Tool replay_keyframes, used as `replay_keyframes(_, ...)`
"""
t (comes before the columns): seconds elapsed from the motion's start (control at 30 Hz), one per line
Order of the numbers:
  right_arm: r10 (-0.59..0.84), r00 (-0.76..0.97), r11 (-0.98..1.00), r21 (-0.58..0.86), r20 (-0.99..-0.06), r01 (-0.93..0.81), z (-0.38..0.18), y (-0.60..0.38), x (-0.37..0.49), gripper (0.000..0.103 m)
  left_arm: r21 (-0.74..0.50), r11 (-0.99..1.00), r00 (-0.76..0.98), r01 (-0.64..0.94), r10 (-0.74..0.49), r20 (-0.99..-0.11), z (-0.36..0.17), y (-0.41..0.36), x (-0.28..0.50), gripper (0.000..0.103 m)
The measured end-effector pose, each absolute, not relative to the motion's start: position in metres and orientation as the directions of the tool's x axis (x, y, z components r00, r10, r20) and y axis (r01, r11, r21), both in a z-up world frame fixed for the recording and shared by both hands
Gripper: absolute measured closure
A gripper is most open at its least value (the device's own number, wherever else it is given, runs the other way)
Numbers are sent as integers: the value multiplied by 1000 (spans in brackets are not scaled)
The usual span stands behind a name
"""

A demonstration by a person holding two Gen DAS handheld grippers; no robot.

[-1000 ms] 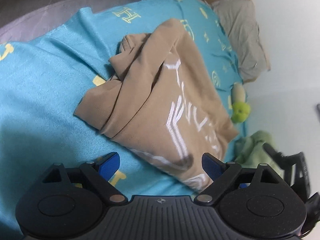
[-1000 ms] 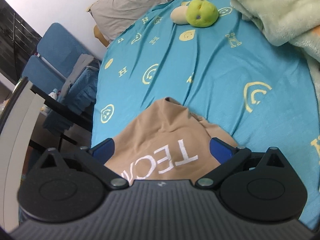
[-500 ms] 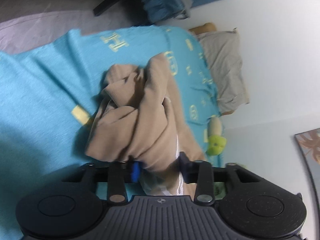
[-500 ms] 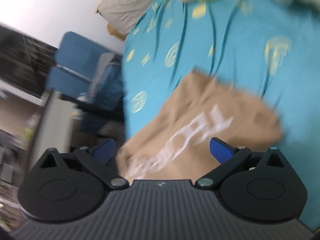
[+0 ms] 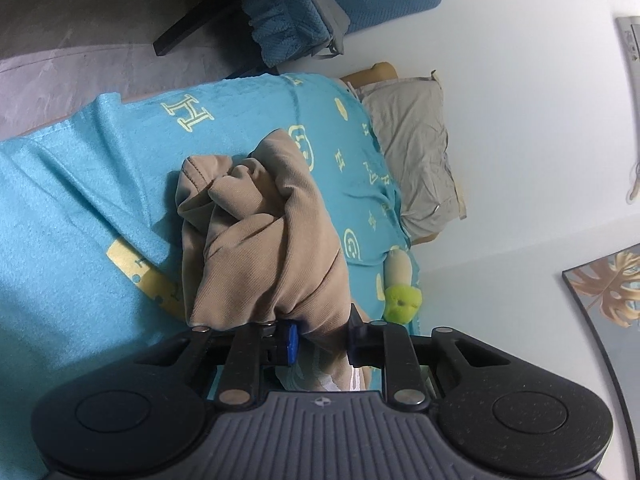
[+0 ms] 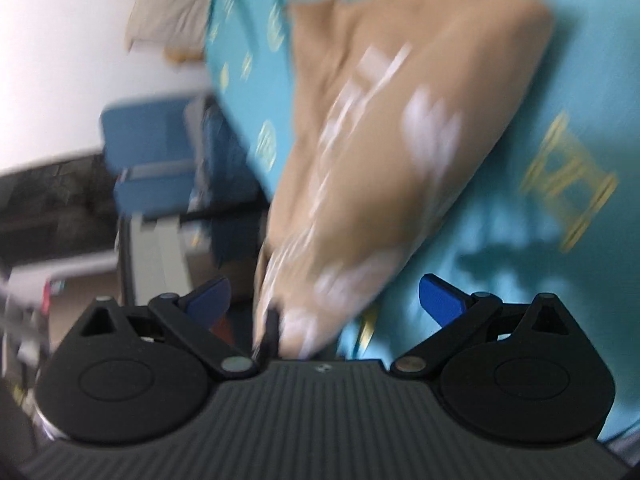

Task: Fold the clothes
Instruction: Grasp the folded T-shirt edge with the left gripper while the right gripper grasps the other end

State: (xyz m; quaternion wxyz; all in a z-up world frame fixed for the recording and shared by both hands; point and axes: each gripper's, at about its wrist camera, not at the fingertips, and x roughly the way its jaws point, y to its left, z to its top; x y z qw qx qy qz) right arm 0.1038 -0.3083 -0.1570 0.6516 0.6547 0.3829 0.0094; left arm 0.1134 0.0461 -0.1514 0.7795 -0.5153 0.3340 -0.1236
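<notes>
A tan T-shirt with white lettering (image 5: 264, 240) hangs bunched from my left gripper (image 5: 322, 340), which is shut on a fold of it above the turquoise bedspread (image 5: 72, 200). In the right wrist view, which is motion-blurred, the same shirt (image 6: 400, 128) stretches from the bed toward the camera. My right gripper (image 6: 324, 296) is open with its blue pads wide apart, and the shirt's near end lies between them without being pinched.
A grey pillow (image 5: 416, 152) and a green-and-beige plush toy (image 5: 400, 288) lie at the bed's far end by the white wall. A blue chair with blue cloth over it (image 5: 320, 12) stands beside the bed and shows in the right wrist view (image 6: 160, 160).
My left gripper closed on the shirt and lifted it off the bed into a bunch. My right gripper stayed open and swung quickly, its view tilting toward the shirt.
</notes>
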Motion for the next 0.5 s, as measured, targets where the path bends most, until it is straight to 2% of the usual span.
replay_keyframes(0.07, 450, 720, 152, 840, -528, 521, -162, -316, 103, 3, -889, 430, 748, -154, -537, -389, -152, 48, 113, 81)
replay_keyframes(0.13, 399, 725, 185, 824, -561, 536, -165, -321, 106, 20, -892, 423, 749, -161, -537, -389, -153, 49, 113, 81)
replay_keyframes(0.17, 383, 727, 200, 820, -569, 537, -165, -321, 107, 34, -892, 420, 747, -165, -537, -391, -154, 49, 113, 81)
replay_keyframes(0.23, 369, 730, 221, 817, -576, 533, -164, -320, 110, 42, -895, 409, 743, -179, -540, -395, -157, 51, 114, 81)
replay_keyframes(0.27, 359, 733, 238, 816, -578, 528, -163, -319, 110, 56, -898, 400, 742, -184, -543, -394, -159, 51, 114, 80)
replay_keyframes(0.3, 348, 737, 258, 815, -579, 519, -160, -318, 110, 64, -901, 391, 739, -189, -548, -393, -161, 52, 115, 79)
replay_keyframes(0.33, 340, 743, 272, 817, -576, 509, -157, -318, 110, 66, -901, 386, 732, -199, -552, -399, -163, 53, 116, 76)
replay_keyframes(0.37, 336, 750, 278, 821, -569, 499, -155, -317, 110, 71, -899, 385, 723, -209, -558, -407, -165, 53, 118, 68)
replay_keyframes(0.4, 332, 756, 282, 825, -564, 491, -154, -318, 109, 73, -897, 384, 714, -218, -564, -415, -168, 53, 120, 56)
replay_keyframes(0.47, 325, 765, 291, 829, -556, 478, -153, -320, 108, 76, -898, 370, 684, -240, -591, -426, -176, 50, 125, 40)
replay_keyframes(0.5, 323, 768, 298, 829, -553, 472, -152, -321, 109, 77, -896, 365, 674, -254, -597, -434, -180, 50, 127, 38)
